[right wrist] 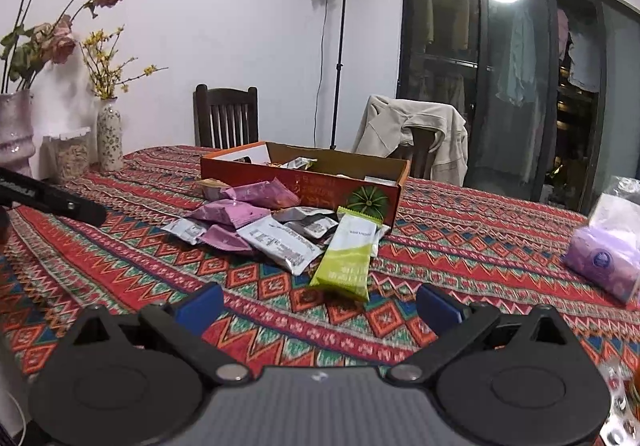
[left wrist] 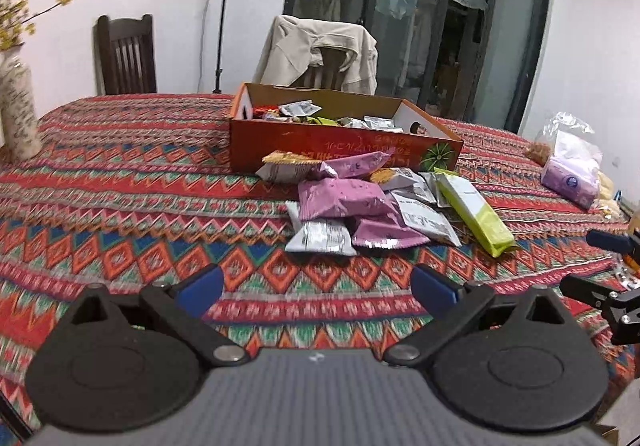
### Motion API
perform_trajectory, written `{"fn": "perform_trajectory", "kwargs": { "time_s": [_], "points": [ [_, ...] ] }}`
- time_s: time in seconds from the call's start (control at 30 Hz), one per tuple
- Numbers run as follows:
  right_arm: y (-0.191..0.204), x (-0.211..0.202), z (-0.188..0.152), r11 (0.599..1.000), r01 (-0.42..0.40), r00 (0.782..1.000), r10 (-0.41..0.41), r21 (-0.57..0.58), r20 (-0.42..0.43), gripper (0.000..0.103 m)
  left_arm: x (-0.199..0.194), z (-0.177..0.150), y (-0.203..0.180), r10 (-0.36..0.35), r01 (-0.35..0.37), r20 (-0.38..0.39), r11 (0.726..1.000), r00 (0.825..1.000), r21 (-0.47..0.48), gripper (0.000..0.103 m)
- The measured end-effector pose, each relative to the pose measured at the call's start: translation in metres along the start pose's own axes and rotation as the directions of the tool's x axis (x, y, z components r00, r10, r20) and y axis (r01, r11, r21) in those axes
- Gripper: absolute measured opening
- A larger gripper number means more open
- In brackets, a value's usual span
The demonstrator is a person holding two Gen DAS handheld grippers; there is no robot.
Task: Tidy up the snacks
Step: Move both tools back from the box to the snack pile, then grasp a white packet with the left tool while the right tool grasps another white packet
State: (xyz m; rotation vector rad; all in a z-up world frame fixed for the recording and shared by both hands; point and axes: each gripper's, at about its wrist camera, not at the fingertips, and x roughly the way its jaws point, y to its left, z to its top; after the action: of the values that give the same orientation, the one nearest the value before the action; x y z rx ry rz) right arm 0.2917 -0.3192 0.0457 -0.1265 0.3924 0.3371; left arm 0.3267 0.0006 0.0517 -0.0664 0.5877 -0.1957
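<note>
Both the left gripper and right gripper hover with jaws open and empty above the patterned surface. Loose snack packets lie heaped just before the cardboard box. Next, probably: grasp the green packet.

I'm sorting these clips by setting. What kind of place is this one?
Most likely a home dining room. A table under a red patterned woven tablecloth has dark wooden chairs around it, one draped with a cream jacket. Glass sliding doors show hanging clothes, and vases of dried flowers stand at the table's end.
</note>
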Motion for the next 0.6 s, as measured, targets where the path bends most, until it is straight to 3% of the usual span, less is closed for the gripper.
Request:
{"fn": "perform_trajectory", "kwargs": {
  "time_s": [0.3, 0.43, 0.6],
  "points": [
    [0.004, 0.065, 0.030, 0.994, -0.036, 0.998, 0.030, -0.108, -0.058, 0.088, 0.075, 0.023, -0.004, -0.022, 0.025, -0.084, 0.999, 0.996, 0.039, 0.075],
    [0.010, 0.100, 0.044, 0.984, -0.092, 0.991, 0.075, -0.154, -0.111, 0.077, 0.108, 0.025, -0.002, -0.020, 0.022, -0.146, 1.000, 0.989, 0.010, 0.074],
    [0.017, 0.145, 0.052, 0.967, -0.138, 0.972, 0.090, -0.215, -0.218, 0.072, 0.120, 0.030, 0.005, -0.054, 0.051, -0.131, 0.998, 0.990, -0.022, 0.074]
  ]
}}
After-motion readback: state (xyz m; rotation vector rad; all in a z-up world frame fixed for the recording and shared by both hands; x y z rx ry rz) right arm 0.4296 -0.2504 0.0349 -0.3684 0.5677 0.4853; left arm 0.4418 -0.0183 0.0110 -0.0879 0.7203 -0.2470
